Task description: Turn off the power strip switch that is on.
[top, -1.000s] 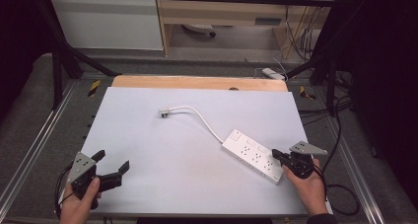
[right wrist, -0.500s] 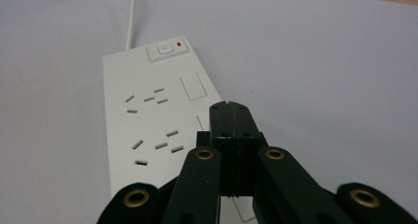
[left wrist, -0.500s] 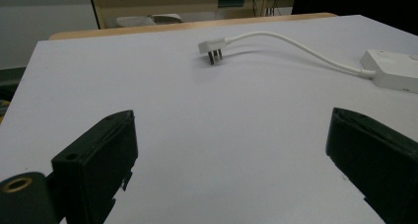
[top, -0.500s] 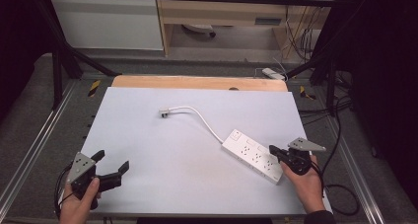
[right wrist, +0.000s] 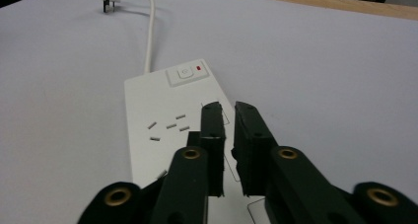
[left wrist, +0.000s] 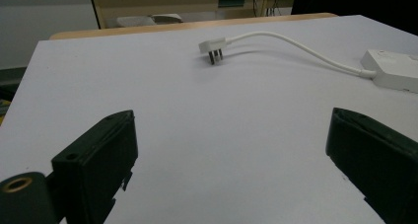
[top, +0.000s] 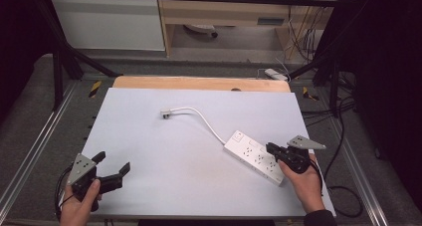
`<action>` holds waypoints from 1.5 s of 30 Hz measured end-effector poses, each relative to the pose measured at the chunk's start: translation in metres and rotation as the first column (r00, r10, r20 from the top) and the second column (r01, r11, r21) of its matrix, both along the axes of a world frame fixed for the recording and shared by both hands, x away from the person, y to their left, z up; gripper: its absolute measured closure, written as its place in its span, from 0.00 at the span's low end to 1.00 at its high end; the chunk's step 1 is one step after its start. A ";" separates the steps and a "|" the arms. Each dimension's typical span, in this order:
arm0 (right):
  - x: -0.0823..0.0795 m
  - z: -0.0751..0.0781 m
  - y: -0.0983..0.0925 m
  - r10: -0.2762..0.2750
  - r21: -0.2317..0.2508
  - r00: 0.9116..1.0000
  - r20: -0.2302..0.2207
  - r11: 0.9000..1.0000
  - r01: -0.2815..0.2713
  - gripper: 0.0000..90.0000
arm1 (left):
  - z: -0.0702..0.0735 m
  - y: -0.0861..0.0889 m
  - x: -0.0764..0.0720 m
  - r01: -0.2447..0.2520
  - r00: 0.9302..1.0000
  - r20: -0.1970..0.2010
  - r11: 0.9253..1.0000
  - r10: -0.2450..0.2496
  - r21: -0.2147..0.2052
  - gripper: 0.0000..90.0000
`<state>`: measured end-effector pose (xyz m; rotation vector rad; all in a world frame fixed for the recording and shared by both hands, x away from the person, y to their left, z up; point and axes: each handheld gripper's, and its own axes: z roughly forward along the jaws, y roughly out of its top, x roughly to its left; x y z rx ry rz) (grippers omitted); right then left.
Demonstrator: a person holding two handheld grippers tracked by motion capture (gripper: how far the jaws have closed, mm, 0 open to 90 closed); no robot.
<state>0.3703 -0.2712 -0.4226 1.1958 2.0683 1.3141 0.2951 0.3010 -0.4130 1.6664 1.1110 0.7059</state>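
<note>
White power strip (top: 254, 157) lies flat on right part of table (top: 174, 136) — cord (top: 204, 120) curves away to plug (top: 165, 112) near centre. Right gripper (top: 269, 148) over strip's near half, jaws just been opening, narrow gap, nothing between. Left gripper (top: 112, 164) at near-left corner — jaws wide, empty.

The left gripper (top: 112, 170) is showing a black body, two blocky black jaws, a grey three-cornered plate on top and a dark cable trailing behind. The right gripper (top: 271, 148) is wearing the same grey plate; brass-ringed holes are glinting at its jaw bases. A dark sleeve is covering the right wrist.
</note>
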 end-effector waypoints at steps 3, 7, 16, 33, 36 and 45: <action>0.000 0.003 0.001 -0.002 0.017 1.000 0.009 1.000 0.002 0.76 | 0.000 0.000 0.000 0.000 1.000 0.000 1.000 0.000 0.000 0.06; -0.001 0.008 0.002 -0.004 0.035 1.000 0.022 0.999 0.003 0.60 | 0.000 0.000 0.000 -0.001 1.000 0.001 1.000 0.001 -0.002 0.06; -0.002 0.016 0.002 -0.020 0.077 0.999 0.046 0.997 0.017 0.30 | -0.001 0.000 0.000 -0.003 1.000 0.001 1.000 0.003 -0.006 0.06; -0.011 0.031 0.001 -0.080 0.125 0.983 0.168 0.990 0.059 0.02 | -0.001 0.001 0.000 -0.005 1.000 0.001 1.000 0.005 -0.005 0.06; -0.014 0.033 -0.001 -0.090 0.130 0.977 0.194 0.989 0.066 0.02 | -0.001 0.000 0.000 -0.005 1.000 0.002 1.000 0.005 -0.007 0.06; -0.023 0.038 -0.012 -0.090 0.142 0.960 0.264 0.988 0.053 0.01 | -0.001 0.000 0.000 -0.005 1.000 0.003 1.000 0.006 -0.008 0.06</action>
